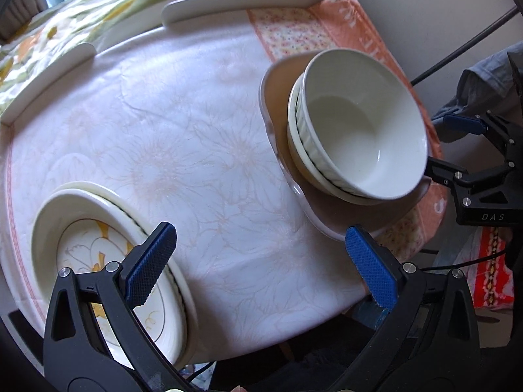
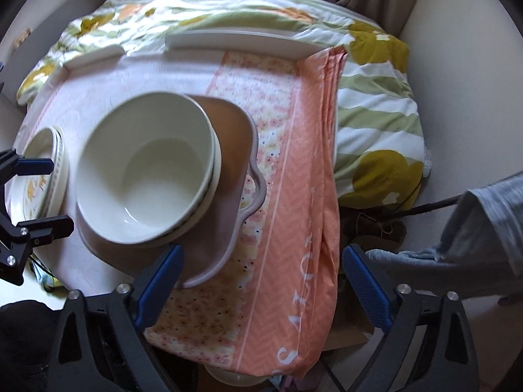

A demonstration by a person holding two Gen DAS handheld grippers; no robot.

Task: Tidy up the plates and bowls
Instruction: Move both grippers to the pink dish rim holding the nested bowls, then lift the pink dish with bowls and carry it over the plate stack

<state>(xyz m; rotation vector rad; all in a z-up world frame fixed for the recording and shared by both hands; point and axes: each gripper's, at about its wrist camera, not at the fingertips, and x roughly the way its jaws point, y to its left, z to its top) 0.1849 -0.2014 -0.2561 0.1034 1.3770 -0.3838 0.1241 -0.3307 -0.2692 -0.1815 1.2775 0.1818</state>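
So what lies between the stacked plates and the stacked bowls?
Nothing: only bare floral cloth separates the stacked plates from the stacked bowls, clearest in the left wrist view.

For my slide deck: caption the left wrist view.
Open left tongs above the table, between stacked plates and nested bowls on a tray.

My left wrist camera looked steeply down from close above the table's near left part, its view running between the left gripper (image 1: 261, 264) toward the far raised rim. My right wrist camera looked down just as steeply from the right edge, over the peach patterned cloth (image 2: 294, 176). Both views shared the stacked white ceramic bowls (image 1: 359, 137) (image 2: 143, 176) on the mauve scalloped tray (image 1: 330, 209) (image 2: 228, 137) and the flower-painted white plates (image 1: 108, 254) (image 2: 36, 176); each also caught the other gripper at its margin.
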